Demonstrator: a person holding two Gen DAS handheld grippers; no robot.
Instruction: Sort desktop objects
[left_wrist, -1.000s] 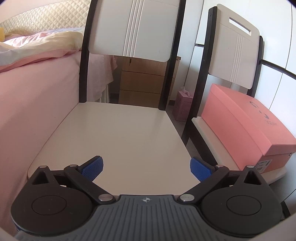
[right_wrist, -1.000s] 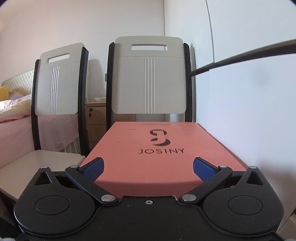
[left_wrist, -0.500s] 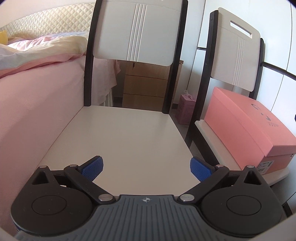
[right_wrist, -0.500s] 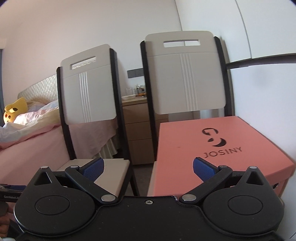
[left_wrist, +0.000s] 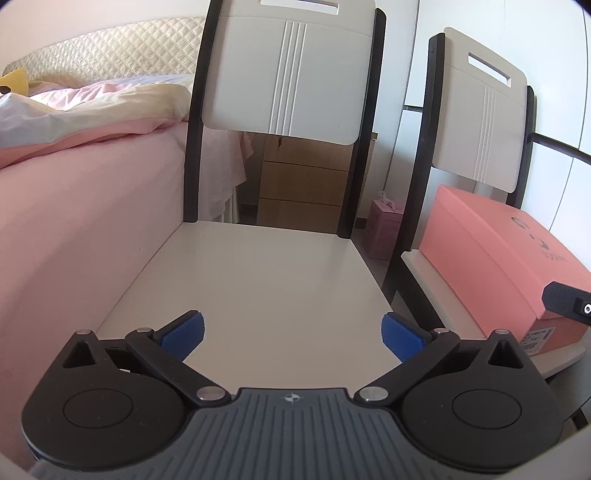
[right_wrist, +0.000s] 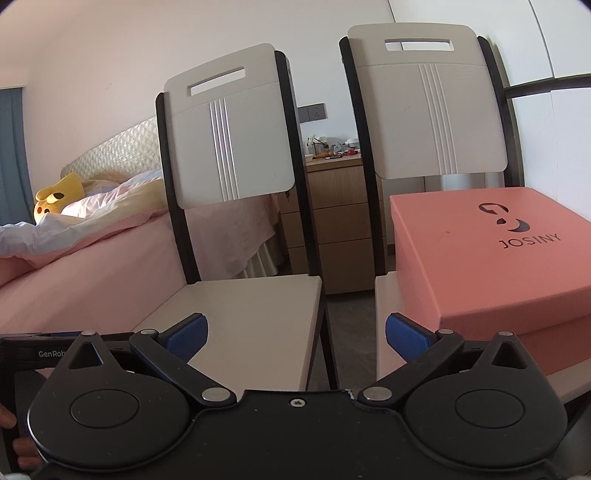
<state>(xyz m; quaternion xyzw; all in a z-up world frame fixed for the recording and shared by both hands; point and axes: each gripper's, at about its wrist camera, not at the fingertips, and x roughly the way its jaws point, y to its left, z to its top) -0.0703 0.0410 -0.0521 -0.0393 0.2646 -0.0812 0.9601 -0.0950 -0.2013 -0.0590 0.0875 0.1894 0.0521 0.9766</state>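
A salmon-pink shoe box printed JOSINY lies closed on the seat of the right-hand white chair; the left wrist view has the same box at its right edge. My left gripper hovers open over the bare seat of the left chair, nothing between its blue pads. My right gripper is open too, aimed at the gap between the two chairs, with the box just right of its right fingertip. The other gripper's black body shows at the right wrist view's lower left.
A pink-covered bed runs along the left, with a yellow plush toy by the headboard. A wooden drawer unit with small items on top stands behind the chairs. A small pink box sits on the floor. A white wall closes the right side.
The right gripper has swung left and pulled back from over the pink box; both chairs now show. The left gripper has drawn back and risen slightly. Both stayed open.
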